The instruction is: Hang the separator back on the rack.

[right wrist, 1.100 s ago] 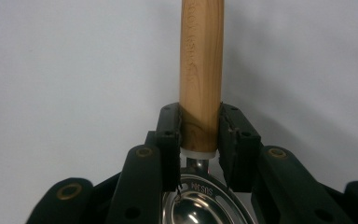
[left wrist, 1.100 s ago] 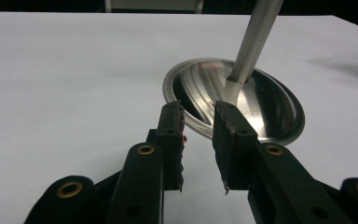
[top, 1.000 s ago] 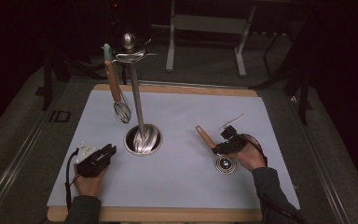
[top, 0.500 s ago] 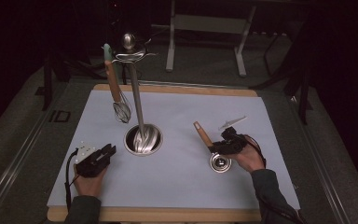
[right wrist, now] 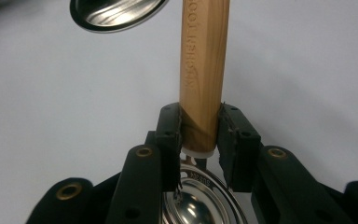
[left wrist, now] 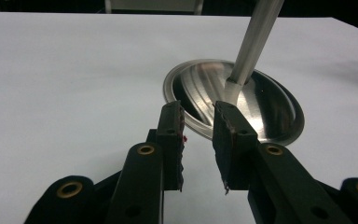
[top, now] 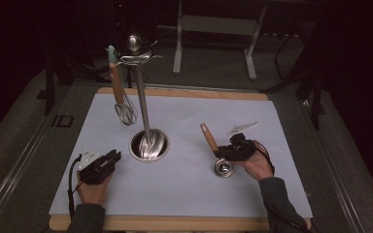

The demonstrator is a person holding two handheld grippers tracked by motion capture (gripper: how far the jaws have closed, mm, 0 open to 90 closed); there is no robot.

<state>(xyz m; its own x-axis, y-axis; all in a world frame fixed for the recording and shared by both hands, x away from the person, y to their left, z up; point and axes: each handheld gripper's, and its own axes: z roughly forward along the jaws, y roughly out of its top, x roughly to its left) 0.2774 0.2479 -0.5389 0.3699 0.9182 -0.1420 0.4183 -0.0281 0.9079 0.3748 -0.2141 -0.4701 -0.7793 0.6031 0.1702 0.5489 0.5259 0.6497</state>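
— What is being changed on the tabletop (top: 184, 194)?

— The ladle (top: 217, 154) is being shifted leftward, toward the stand (top: 143, 104), compared with a second ago; its wooden handle (right wrist: 203, 70) is being tipped up more steeply while its steel bowl (top: 223, 167) is being kept low, by the tabletop. A hanging on the stand's hooks, beside the whisk (top: 121, 92), is probably being prepared.

— And the tongs?

— The right tongs (right wrist: 200, 135) are being kept clenched on the handle, just above the bowl. The left tongs (left wrist: 198, 140) are being held released and empty, unmoved, pointed at the stand's base dish (left wrist: 261, 102).
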